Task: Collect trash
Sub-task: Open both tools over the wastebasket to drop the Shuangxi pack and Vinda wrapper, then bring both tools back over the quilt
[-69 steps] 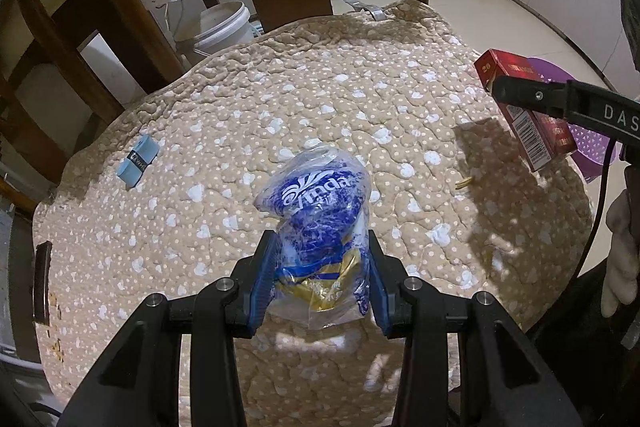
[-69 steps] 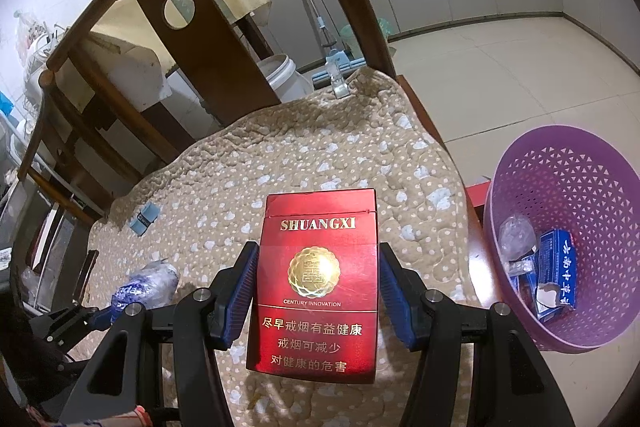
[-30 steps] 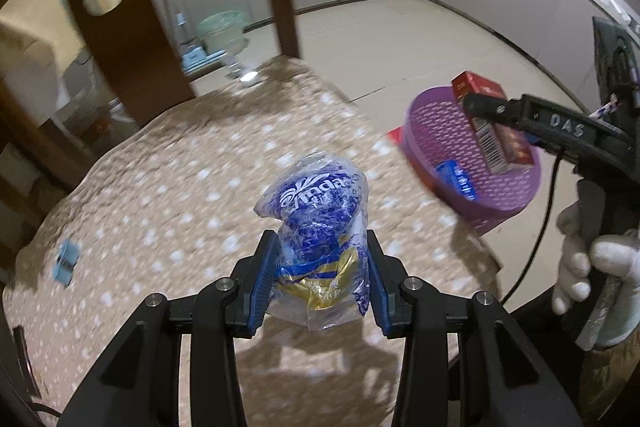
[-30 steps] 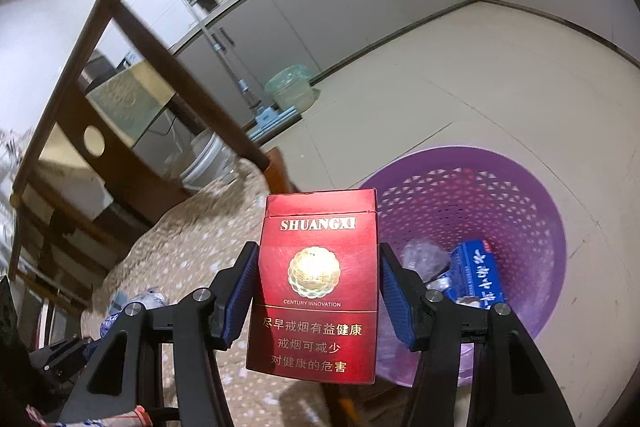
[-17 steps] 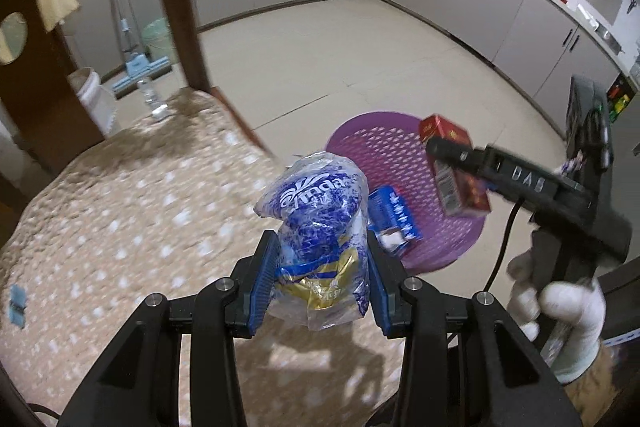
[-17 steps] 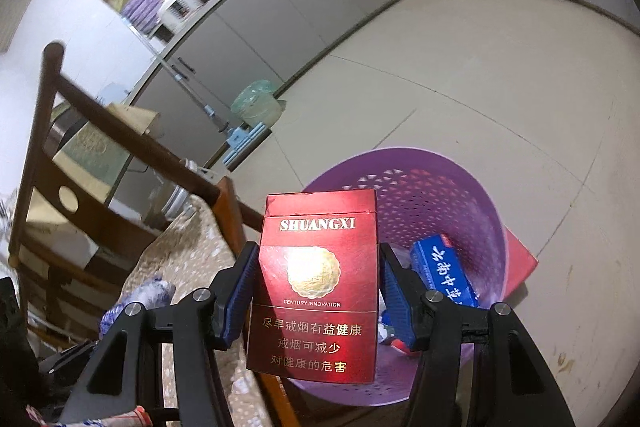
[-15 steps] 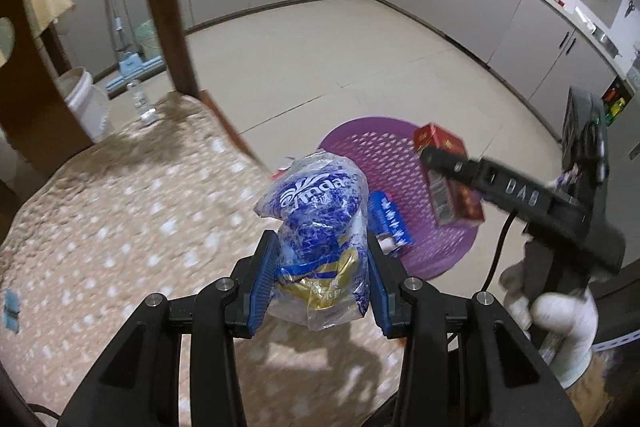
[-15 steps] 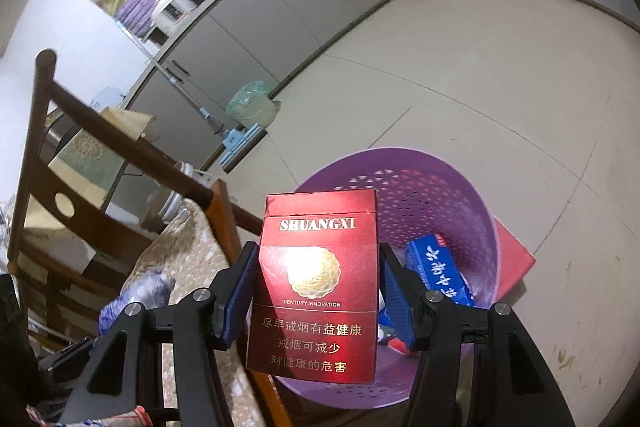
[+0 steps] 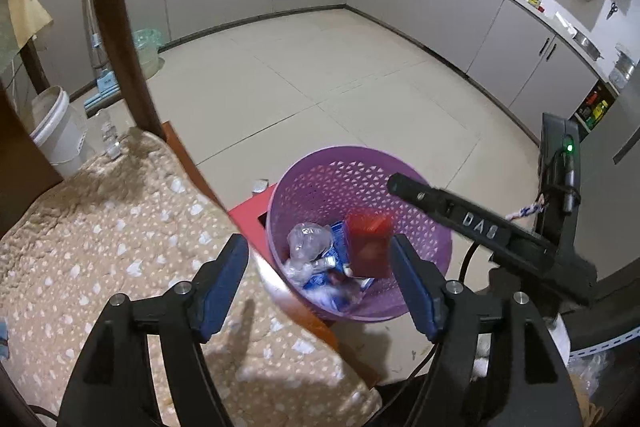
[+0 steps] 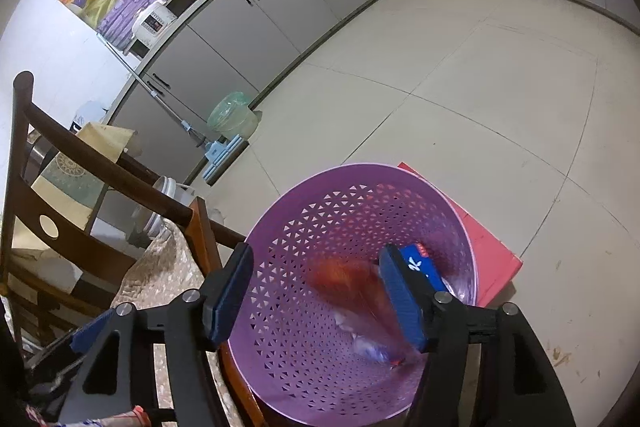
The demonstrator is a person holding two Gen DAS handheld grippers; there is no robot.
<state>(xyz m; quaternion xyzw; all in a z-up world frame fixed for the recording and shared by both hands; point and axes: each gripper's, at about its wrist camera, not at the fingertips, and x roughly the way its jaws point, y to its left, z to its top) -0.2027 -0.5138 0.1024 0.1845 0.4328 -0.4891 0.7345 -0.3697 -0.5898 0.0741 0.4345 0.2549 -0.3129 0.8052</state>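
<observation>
A purple perforated basket (image 9: 360, 183) stands on the floor just past the table edge. My left gripper (image 9: 318, 247) hangs over it, jaws opening, with nothing between the blue pads. The blue-and-white plastic bag (image 9: 328, 285) lies blurred inside the basket, beside a clear wrapper (image 9: 306, 239). The red cigarette box (image 9: 370, 247) is falling into the basket, free of any pad. In the right wrist view my right gripper (image 10: 316, 263) is over the basket (image 10: 320, 219) with jaws opening, and the red box (image 10: 348, 283) is a blur below them. A blue box (image 10: 424, 263) lies inside.
A quilted beige cloth (image 9: 100, 227) covers the table at lower left. The basket rests on a flat red board (image 10: 488, 247). A dark wooden chair (image 10: 80, 187) stands behind the table, with a white bucket (image 9: 56, 131) near it. Tiled floor and grey cabinets lie beyond.
Both grippers have opened. The plastic bag left the left pads and dropped into the basket. The red box left the right pads and is falling in.
</observation>
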